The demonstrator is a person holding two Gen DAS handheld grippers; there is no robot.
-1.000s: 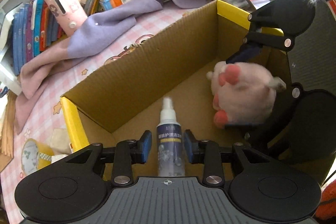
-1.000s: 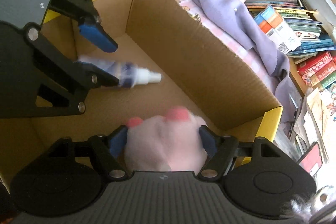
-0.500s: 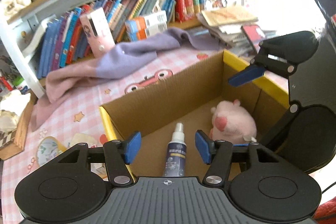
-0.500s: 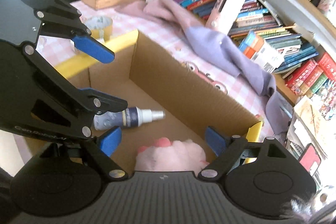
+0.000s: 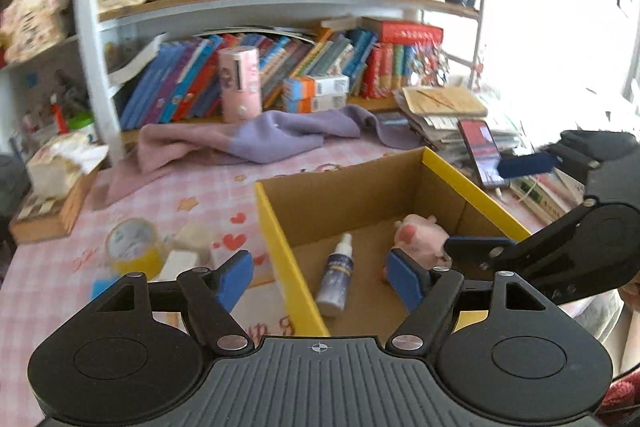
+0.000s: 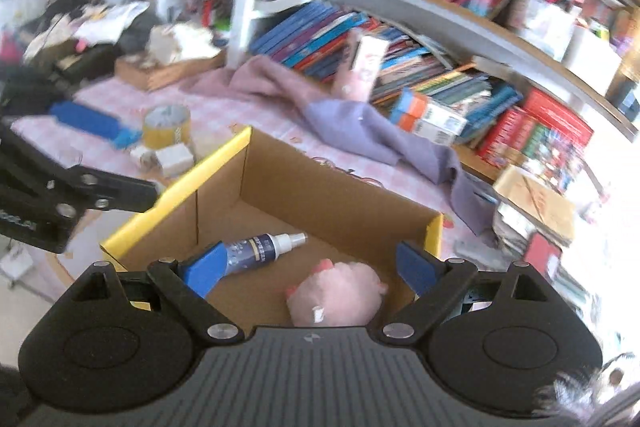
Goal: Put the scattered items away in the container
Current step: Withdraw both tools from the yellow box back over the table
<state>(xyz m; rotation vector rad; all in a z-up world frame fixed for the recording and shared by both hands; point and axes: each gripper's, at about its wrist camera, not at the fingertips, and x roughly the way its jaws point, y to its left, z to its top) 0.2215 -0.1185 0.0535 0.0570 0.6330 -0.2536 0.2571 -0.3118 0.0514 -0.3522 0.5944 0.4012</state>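
While the spray bottle (image 5: 337, 274) and pink plush toy (image 5: 421, 241) lie inside the cardboard box (image 5: 464, 181), we hold both grippers above it.
Our left gripper (image 5: 320, 277) and right gripper (image 6: 307, 269) are spread wide, gripping nothing; a tape roll (image 5: 134, 245) sits on the checked tablecloth (image 5: 180, 187) beside the box.
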